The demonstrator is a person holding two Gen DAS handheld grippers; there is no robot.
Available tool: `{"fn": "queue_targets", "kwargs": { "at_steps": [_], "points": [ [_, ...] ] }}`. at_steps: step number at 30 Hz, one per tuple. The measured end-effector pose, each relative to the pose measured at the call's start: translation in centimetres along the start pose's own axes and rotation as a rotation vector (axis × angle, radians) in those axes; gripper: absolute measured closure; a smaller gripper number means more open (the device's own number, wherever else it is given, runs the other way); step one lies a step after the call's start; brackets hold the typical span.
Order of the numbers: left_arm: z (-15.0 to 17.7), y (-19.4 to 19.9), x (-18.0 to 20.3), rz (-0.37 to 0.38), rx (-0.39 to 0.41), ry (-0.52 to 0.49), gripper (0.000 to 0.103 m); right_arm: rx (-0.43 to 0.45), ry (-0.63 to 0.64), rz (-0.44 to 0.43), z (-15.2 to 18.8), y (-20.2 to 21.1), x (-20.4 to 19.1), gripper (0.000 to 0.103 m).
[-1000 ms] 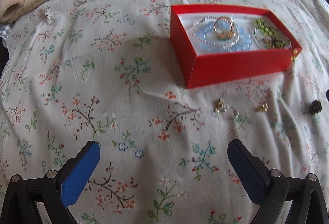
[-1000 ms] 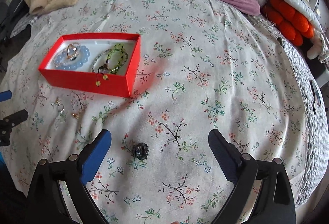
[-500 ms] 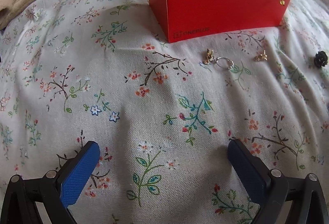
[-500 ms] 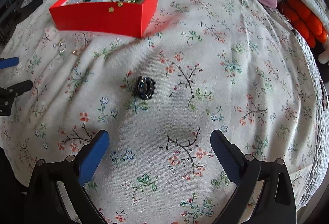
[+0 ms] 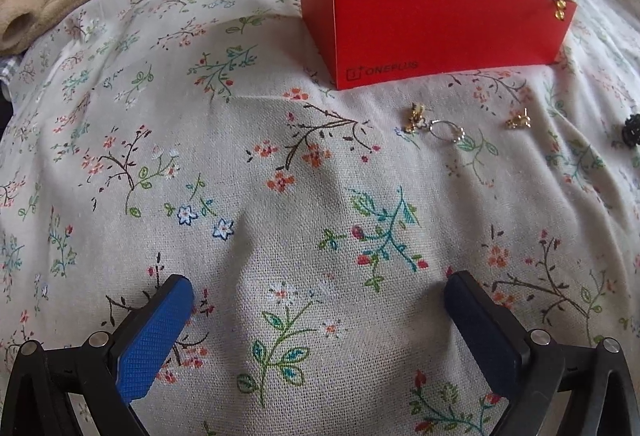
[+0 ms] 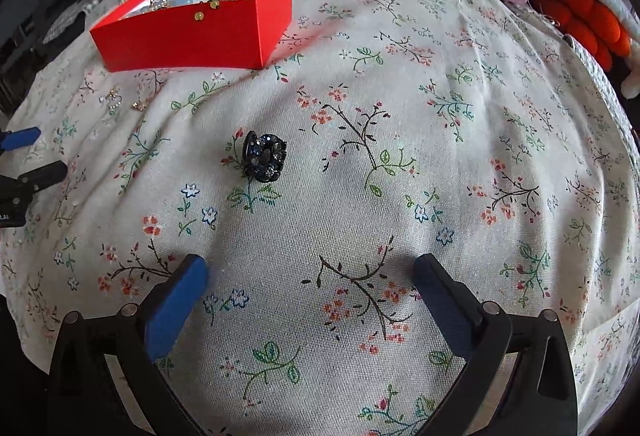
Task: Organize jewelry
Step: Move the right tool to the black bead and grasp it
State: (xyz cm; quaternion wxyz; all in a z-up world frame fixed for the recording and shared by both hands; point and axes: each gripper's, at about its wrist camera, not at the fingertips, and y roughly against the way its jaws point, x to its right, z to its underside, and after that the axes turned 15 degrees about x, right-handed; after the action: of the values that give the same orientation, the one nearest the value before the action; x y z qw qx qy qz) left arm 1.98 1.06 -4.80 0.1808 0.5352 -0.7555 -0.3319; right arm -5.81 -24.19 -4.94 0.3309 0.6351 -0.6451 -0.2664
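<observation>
Three small pieces are seen loose on the floral bedspread (image 5: 280, 236) from the left wrist: a gold charm earring (image 5: 416, 117), a thin silver ring (image 5: 446, 131) touching it, and a gold stud earring (image 5: 519, 121) further right. All lie just in front of the red cardboard box (image 5: 440, 48), where a gold ring, pale blue beads and green beads are already held. The left gripper (image 5: 318, 300) is held wide apart and empty, low over the cloth, with the pieces ahead and to its right.

Over to the right wrist: the right gripper (image 6: 310, 282) is likewise spread apart, nothing between its blue pads (image 6: 176, 310). A black jewelled hair claw (image 6: 265, 157) sits on the bedspread ahead and slightly left of centre, well apart from the box (image 6: 192, 40). The claw is judged nearer the right gripper; a short advance to the left would be needed to straddle it.
</observation>
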Motion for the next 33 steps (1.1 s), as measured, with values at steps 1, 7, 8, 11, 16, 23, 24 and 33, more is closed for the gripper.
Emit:
{"fn": "queue_targets", "kwargs": {
  "at_steps": [1, 7, 8, 11, 16, 23, 24, 33],
  "points": [
    [-0.1, 0.0, 0.0, -0.001, -0.005, 0.003, 0.000, 0.006, -0.001, 0.009, 0.0, 0.1, -0.1, 0.000],
    [-1.0, -0.2, 0.4, 0.047, -0.001, 0.011, 0.012, 0.002, -0.011, 0.005, -0.6, -0.1, -0.1, 0.000],
    [-1.2, -0.1, 0.6, 0.055, 0.005, 0.000, 0.016, 0.005, -0.016, -0.001, -0.8, -0.2, 0.1, 0.000],
    [-1.7, -0.2, 1.0, 0.079, 0.013, -0.009, 0.023, 0.006, -0.015, -0.011, -1.3, -0.6, 0.3, 0.000],
    [-2.4, -0.2, 1.4, 0.133, 0.030, -0.002, 0.044, 0.009, -0.010, -0.031, -2.1, -1.1, 0.2, 0.004],
    [-3.4, -0.2, 3.1, 0.268, 0.030, -0.012, 0.066, 0.021, -0.011, -0.060, -3.4, -1.3, -0.2, 0.030],
    [-3.5, -0.3, 3.3, 0.273, 0.029, -0.018, 0.066, 0.020, -0.012, -0.063, -3.6, -1.4, -0.3, 0.034],
    [-4.5, -0.9, 4.3, 0.269, 0.031, -0.031, 0.066, 0.008, -0.004, -0.085, -5.1, -2.2, -1.3, 0.067]
  ]
}}
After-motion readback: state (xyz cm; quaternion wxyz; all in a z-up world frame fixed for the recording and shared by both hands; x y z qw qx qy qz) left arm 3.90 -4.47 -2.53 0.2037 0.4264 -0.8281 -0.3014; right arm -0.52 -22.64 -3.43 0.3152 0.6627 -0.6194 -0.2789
